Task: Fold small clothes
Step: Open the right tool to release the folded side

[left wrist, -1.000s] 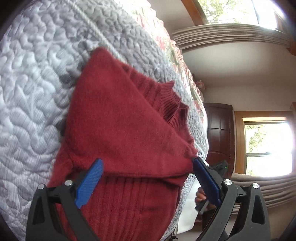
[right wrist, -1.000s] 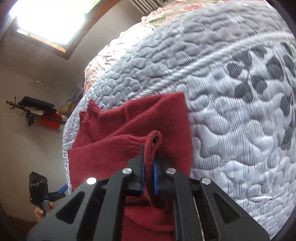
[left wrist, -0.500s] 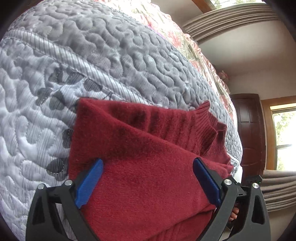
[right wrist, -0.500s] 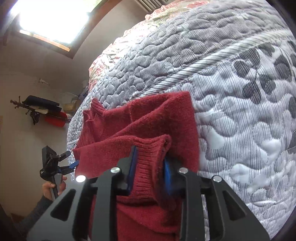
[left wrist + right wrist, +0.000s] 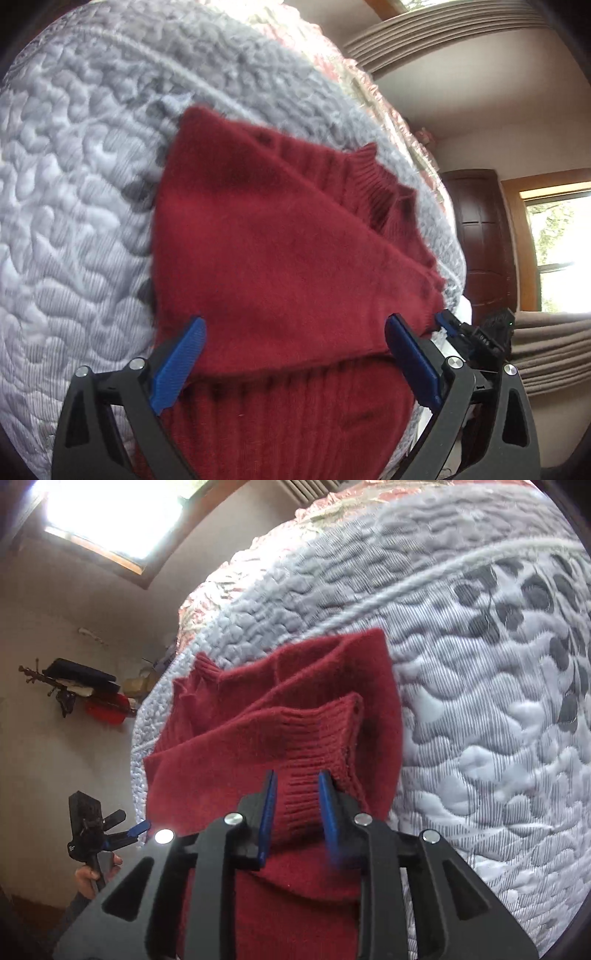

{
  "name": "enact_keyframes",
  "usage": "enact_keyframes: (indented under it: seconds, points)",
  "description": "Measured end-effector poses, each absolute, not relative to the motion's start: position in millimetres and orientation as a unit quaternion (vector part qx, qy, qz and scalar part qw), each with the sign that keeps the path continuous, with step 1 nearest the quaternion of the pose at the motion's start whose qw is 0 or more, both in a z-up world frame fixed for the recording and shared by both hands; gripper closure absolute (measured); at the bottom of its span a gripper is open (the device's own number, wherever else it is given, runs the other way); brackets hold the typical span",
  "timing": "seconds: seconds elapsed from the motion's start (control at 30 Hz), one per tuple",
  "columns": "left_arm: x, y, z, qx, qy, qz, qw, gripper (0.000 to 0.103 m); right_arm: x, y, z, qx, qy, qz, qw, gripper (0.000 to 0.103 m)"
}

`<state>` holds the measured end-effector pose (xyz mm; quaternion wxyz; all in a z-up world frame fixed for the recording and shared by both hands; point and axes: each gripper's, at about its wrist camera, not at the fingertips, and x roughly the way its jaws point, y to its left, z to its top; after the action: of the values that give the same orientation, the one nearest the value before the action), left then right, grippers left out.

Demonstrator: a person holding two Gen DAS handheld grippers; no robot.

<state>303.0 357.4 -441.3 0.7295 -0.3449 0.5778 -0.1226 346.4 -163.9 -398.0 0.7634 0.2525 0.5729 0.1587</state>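
A dark red knit sweater (image 5: 277, 240) lies partly folded on a grey quilted bedspread (image 5: 74, 184), collar (image 5: 373, 173) towards the far right. My left gripper (image 5: 295, 354) hovers open just above the folded body, its blue pads wide apart and holding nothing. In the right wrist view the sweater (image 5: 229, 760) has one sleeve laid across it. The ribbed cuff (image 5: 317, 723) sits between the parted pads of my right gripper (image 5: 297, 801), which is open; one finger is blurred. The left gripper (image 5: 122, 830) shows beyond the bed's edge, and the right gripper (image 5: 450, 325) at the sweater's right edge.
The bedspread (image 5: 480, 701) has a corded seam and dark leaf prints, with floral bedding (image 5: 332, 55) behind. A hand (image 5: 92, 875) grips the left tool. A dark wooden door (image 5: 476, 236), bright windows (image 5: 561, 251) and a wall rack (image 5: 81, 686) ring the room.
My right gripper, shut on the cuff a second ago, has parted its jaws and the cuff now spreads flat on the sweater. The left gripper stayed open while its view swung over the garment.
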Motion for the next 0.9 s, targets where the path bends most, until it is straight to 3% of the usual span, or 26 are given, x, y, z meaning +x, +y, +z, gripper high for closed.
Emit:
enact_keyframes:
  seconds: [0.07, 0.13, 0.27, 0.37, 0.5, 0.63, 0.7, 0.9]
  points:
    - [299, 360, -454, -0.346, 0.581, -0.119, 0.727, 0.007, 344, -171, -413, 0.265, 0.577, 0.145, 0.759, 0.093]
    - [298, 364, -455, -0.351, 0.578, -0.119, 0.727, 0.007, 339, -181, -414, 0.292, 0.573, 0.138, 0.753, 0.096]
    - [288, 367, -434, -0.337, 0.577, -0.109, 0.736, 0.007, 314, -194, -386, 0.307, 0.555, 0.126, 0.763, 0.069]
    - [260, 377, -417, -0.328, 0.581, -0.093, 0.739, 0.006, 275, -203, -375, 0.322, 0.563, 0.121, 0.752, 0.067]
    - [190, 399, -410, -0.336, 0.598, -0.06, 0.725, 0.006, 194, -214, -377, 0.333, 0.6, 0.106, 0.72, 0.052]
    - [97, 421, -414, -0.358, 0.614, -0.023, 0.703, 0.006, 101, -227, -386, 0.341, 0.642, 0.076, 0.683, 0.046]
    - [56, 422, -418, -0.365, 0.625, -0.019, 0.69, 0.006, 58, -231, -389, 0.349, 0.657, 0.07, 0.665, 0.036]
    - [-32, 416, -445, -0.386, 0.661, -0.035, 0.643, 0.005, -32, -235, -410, 0.357, 0.689, 0.055, 0.628, 0.032]
